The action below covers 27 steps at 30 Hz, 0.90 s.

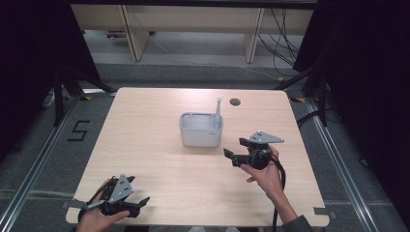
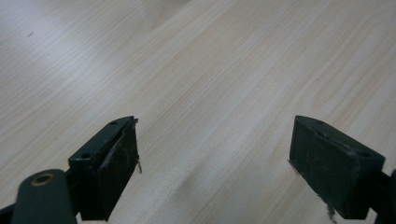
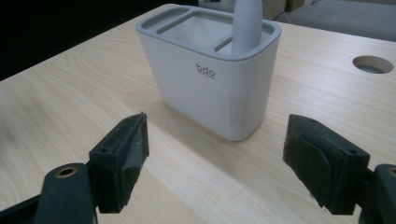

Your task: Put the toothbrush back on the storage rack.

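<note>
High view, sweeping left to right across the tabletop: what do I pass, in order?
Left gripper → white holder → white toothbrush standing in its right end → table's round cable hole → right gripper's grey plate.

holder — "bdo" on front | floor — "5" marked

table: pale matt wood grain | holder: smooth white plastic
</note>
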{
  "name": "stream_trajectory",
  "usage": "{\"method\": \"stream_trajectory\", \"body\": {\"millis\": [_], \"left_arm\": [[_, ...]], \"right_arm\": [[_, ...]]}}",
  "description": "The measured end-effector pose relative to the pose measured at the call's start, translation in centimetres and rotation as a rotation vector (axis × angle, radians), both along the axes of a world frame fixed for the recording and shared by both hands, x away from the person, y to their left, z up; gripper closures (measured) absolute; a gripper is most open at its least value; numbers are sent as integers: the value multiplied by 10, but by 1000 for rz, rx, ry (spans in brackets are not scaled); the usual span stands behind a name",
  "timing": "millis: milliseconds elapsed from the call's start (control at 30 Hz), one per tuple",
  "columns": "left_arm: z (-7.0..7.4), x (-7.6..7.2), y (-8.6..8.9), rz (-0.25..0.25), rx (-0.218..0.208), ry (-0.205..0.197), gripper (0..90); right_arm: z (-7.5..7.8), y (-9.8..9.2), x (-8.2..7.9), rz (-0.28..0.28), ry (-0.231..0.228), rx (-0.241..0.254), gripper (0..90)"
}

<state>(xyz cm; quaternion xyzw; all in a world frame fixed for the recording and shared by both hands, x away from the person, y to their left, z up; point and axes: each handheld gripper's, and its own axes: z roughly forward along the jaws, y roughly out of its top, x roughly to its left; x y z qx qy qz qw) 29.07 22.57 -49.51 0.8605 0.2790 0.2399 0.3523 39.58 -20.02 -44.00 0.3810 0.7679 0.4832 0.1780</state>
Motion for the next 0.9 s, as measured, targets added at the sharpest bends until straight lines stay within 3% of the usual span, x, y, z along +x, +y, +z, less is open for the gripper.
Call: {"method": "stream_trajectory", "body": {"millis": [100, 167, 267, 300, 433, 500, 533, 567, 600, 667, 733, 833, 900], "left_arm": [[0, 0, 0, 1, 0, -2, 151], [0, 0, 0, -1, 0, -1, 151], [0, 0, 0, 2, 0, -2, 151], [0, 0, 0, 2, -1, -2, 151], [0, 0, 0, 5, 0, -3, 151], [0, 0, 0, 4, -3, 0, 151], [0, 0, 0, 2, -2, 0, 151], [0, 0, 0, 1, -1, -1, 151], [0, 0, 0, 6, -5, 1, 151], [0, 0, 0, 6, -5, 1, 151], [0, 0, 0, 6, -5, 1, 151], [0, 0, 0, 3, -3, 0, 151], [0, 0, -1, 2, -2, 0, 151]], "right_arm": [[-2, 1, -3, 2, 40, 40, 229], [-4, 0, -3, 8, 8, 9, 229], [-7, 2, -7, 12, 40, 18, 229], [-8, 1, -7, 16, 22, -1, 229], [-12, 3, -9, 20, 34, 21, 228], [-12, 3, -10, 35, 34, 3, 228], [-13, 5, -14, 15, 54, 31, 227], [-14, 3, -12, 44, 38, 9, 227], [-15, 4, -14, 35, 50, 21, 227], [-15, 1, -15, 39, 38, -8, 227], [-17, 2, -18, 37, 63, 23, 227], [-19, -1, -19, 39, 41, -2, 225], [-20, -1, -24, 31, 81, 16, 225]]}}
